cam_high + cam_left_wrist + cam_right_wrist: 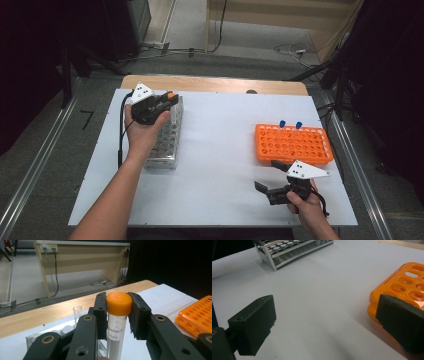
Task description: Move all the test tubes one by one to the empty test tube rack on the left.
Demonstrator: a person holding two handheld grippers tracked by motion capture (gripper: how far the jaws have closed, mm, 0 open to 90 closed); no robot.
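Toward the upper left of the high view, the left gripper (167,100) is held over the far end of the clear tube rack (167,145), its jaws clamped on an orange-capped tube (171,95); at the lower right, the right gripper (267,187) sits low over the white table (220,150) with its jaws spread wide and nothing between them, just in front of the orange rack (292,144), which carries two blue-capped tubes (282,123) at its far edge. Centre frame of the left gripper view, both pads press the tube (117,322) just below its orange cap (119,303), the tube standing upright, with the clear rack at lower left and the orange rack (197,317) at the right edge. Across the right gripper view, the two jaws stand far apart, the orange rack (407,287) beside the right-hand one and the clear rack (287,251) at the top.
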